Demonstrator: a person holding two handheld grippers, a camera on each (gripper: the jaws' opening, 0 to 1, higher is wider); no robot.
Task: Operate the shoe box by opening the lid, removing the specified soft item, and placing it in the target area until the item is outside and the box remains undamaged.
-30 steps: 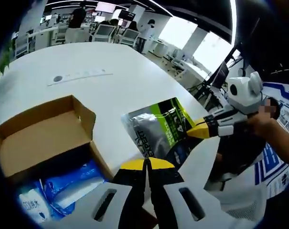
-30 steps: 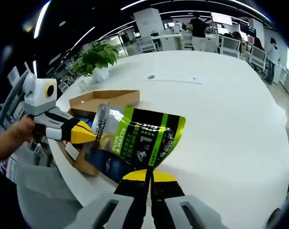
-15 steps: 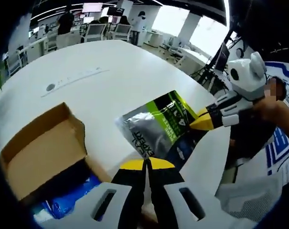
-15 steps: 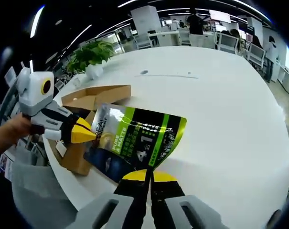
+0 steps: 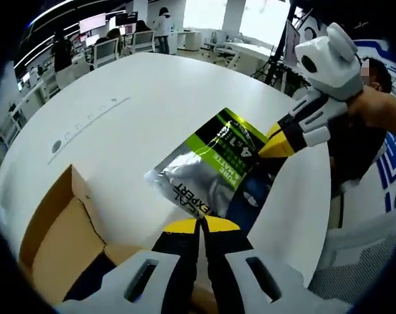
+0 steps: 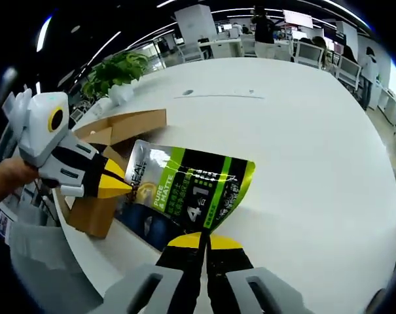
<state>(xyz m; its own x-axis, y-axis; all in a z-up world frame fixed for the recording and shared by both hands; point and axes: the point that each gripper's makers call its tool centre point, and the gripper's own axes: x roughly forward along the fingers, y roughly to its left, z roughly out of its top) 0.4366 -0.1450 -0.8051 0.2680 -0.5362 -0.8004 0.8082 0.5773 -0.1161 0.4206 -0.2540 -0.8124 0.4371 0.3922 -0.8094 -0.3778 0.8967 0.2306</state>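
A soft pouch (image 5: 214, 167), green, silver and black, hangs above the white table (image 5: 152, 91). My left gripper (image 5: 201, 226) is shut at the pouch's near corner, jaws pressed together. My right gripper (image 5: 275, 142) comes in from the right, shut on the opposite edge. In the right gripper view the pouch (image 6: 188, 190) stands just past my right gripper (image 6: 201, 241), which pinches its lower edge, and the left gripper (image 6: 122, 185) meets its left side. The brown shoe box (image 5: 57, 245) lies open at lower left; it also shows behind the left gripper (image 6: 119, 127).
A potted plant (image 6: 116, 69) stands near the table's edge beyond the box. A thin strip (image 5: 86, 121) lies on the table. A person's hand (image 5: 381, 108) holds the right gripper. Office chairs and people are far behind.
Both views have shifted. The pouch stays between the two grippers and now sits farther from the box, which has slid to the lower left in the left gripper view.
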